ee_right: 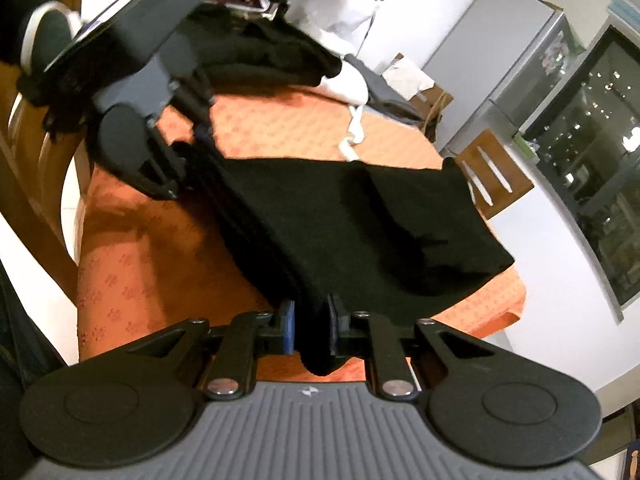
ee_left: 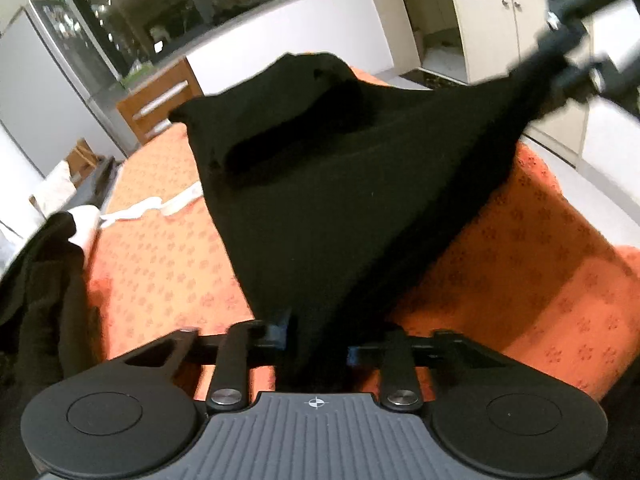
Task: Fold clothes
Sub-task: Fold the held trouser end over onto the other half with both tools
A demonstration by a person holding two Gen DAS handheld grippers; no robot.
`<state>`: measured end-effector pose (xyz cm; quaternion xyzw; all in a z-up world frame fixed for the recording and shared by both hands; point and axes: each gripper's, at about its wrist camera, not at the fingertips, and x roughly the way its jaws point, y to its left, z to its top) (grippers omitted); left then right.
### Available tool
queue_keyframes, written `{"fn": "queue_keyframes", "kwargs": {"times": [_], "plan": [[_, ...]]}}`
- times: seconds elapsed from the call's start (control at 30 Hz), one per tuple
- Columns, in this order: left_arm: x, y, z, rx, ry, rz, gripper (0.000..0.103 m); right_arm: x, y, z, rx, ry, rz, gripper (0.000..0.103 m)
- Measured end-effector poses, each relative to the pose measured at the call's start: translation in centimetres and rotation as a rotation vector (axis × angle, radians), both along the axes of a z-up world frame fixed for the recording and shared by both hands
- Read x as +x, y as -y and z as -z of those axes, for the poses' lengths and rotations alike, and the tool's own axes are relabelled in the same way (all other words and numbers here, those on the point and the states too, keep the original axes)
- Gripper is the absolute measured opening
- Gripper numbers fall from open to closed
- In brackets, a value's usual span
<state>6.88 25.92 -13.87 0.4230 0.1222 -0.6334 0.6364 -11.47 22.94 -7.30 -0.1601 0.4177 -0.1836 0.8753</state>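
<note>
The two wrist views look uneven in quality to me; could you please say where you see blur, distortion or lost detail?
Left wrist view: the right gripper is smeared by motion blur, and the black garment shows almost no fold detail. Right wrist view: the left gripper is blurred too, and fisheye bends the window frame.

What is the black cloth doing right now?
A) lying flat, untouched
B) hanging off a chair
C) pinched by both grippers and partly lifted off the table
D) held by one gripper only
C: the left gripper and the right gripper each clamp an end of the black cloth, whose far part rests on the orange table.
</note>
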Motion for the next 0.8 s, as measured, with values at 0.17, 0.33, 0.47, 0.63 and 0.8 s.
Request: {"fn": "queue_keyframes", "kwargs": {"times": [0.17,0.33,0.47,0.63,0.8], "plan": [[0.2,0.1,-3.0,-0.111,0.031,-0.003,0.017,0.2,1.6,-2.6,-0.02,0.041,0.022,0.018],[0.8,2.9,-6.8,-0.172,0.062,-0.025,0.016,0.9,5.4,-5.5,-0.015,0.097,0.047,0.018],[1.6,7.0,-9.0,-0.188,0.047,-0.079,0.016,1.5,10.1,-7.4,0.003,0.142,0.052,0.018],[2.7,13.7,-10.5,-0.201,0.067,-0.15,0.017,2.3,17.1,-8.4,0.032,0.187,0.046,0.018],[3.4,20.9,-10.1,-0.172,0.096,-0.178,0.02,3.5,26.1,-7.4,0.131,0.203,0.07,0.018]]}}
